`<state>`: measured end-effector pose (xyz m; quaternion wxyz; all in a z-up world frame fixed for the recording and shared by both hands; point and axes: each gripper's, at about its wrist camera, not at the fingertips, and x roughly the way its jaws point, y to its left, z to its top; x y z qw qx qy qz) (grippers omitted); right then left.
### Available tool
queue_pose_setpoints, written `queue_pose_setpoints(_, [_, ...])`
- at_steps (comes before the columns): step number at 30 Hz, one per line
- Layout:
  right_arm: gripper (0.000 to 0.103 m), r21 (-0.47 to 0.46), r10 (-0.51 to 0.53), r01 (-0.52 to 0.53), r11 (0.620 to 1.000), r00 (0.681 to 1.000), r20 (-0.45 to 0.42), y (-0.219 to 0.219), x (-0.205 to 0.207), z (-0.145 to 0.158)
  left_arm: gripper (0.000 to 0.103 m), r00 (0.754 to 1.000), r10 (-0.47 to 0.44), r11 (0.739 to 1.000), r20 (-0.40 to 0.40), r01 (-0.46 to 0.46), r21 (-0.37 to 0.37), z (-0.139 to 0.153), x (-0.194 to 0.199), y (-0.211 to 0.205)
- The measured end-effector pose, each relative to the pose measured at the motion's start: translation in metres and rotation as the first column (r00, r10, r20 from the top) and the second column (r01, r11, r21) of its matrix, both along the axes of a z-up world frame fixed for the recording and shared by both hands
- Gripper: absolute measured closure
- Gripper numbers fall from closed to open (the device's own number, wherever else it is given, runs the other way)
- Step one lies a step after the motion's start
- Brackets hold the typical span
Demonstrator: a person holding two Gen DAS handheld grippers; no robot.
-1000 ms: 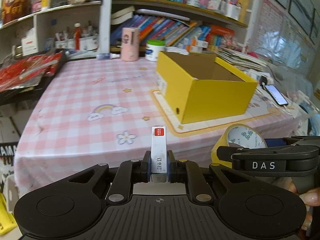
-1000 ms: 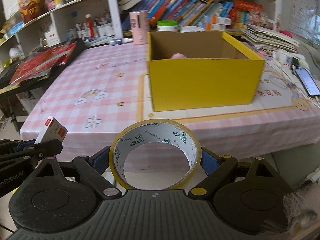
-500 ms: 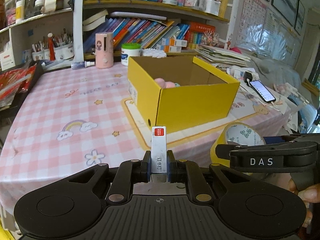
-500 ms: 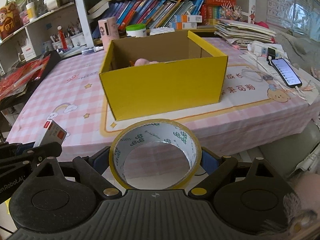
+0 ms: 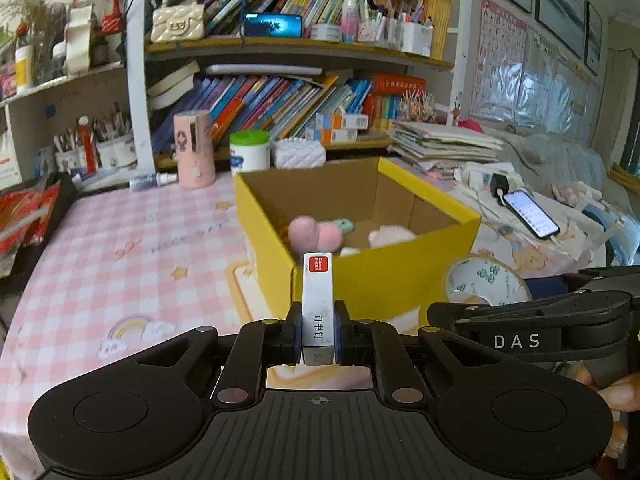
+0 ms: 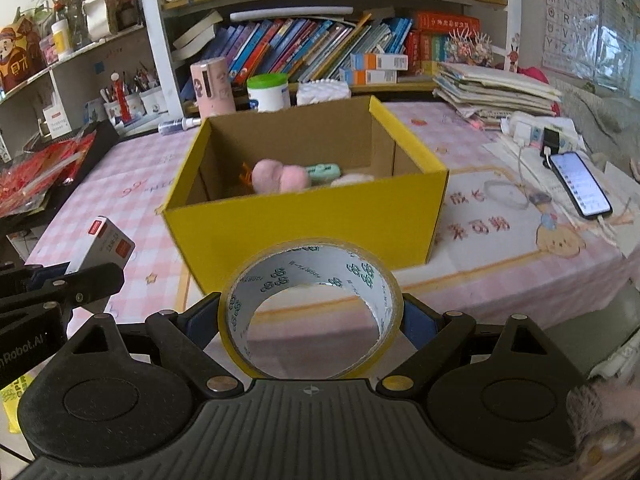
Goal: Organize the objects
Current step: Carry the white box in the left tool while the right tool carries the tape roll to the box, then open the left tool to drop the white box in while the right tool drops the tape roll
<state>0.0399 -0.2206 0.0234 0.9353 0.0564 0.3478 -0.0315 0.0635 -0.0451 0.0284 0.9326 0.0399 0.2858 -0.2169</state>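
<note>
My left gripper (image 5: 317, 338) is shut on a slim white staples box (image 5: 317, 300) with a red label, held upright just before the near corner of the yellow cardboard box (image 5: 384, 276). In the right wrist view the staples box (image 6: 108, 245) shows at the left edge. My right gripper (image 6: 311, 316) is shut on a roll of yellow tape (image 6: 312, 308), its hole facing me, in front of the yellow box (image 6: 304, 232). The tape roll (image 5: 486, 282) also appears at right in the left wrist view. Inside the box lie pink plush items (image 6: 280, 176) and a mint-green object (image 6: 324, 170).
The pink checked tablecloth (image 5: 132, 248) stretches left of the box. A pink cylinder (image 5: 193, 148), a green-lidded jar (image 5: 249, 152) and bookshelves stand behind. A phone (image 6: 580, 184) on a cable, a charger and stacked papers (image 6: 492, 88) lie at right. Red packets (image 6: 36, 172) sit at left.
Both grippers moved forward and a little up toward the yellow box, which now looks nearer and shows its inside. The staples box and the tape stay gripped.
</note>
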Motion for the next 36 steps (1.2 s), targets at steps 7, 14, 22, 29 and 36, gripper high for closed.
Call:
queue_pose_setpoints(7, [0.012,-0.043,0.031,-0.026,0.999,0.993,0.113,-0.029,0.027,0.022,0.09,0.998,-0.007,1.0,0.066,0.008,-0.011,0.016,0.028,-0.033])
queue_pose_setpoints(14, [0.012,-0.056,0.047,-0.038,0.998,0.984,0.171,-0.064,0.062,0.036,0.09,0.994,0.021,1.0,0.11,-0.021,0.002,0.023,0.059,-0.062])
queue_pose_setpoints(22, [0.012,-0.048,0.107,-0.1,0.994,0.98,0.169,-0.081,0.108,0.031,0.09,0.996,0.088,0.993,0.023,-0.089,0.08,-0.007,0.098,-0.088])
queue_pose_setpoints(29, [0.012,-0.048,0.206,-0.201,0.978,0.97,0.127,-0.075,0.141,0.017,0.09,0.99,0.135,0.979,-0.035,-0.128,0.159,-0.029,0.122,-0.1])
queue_pose_setpoints(36, [0.012,-0.038,0.283,-0.28,0.959,0.955,0.087,-0.067,0.168,0.007,0.089,0.984,0.168,0.968,-0.064,-0.152,0.199,-0.041,0.131,-0.104])
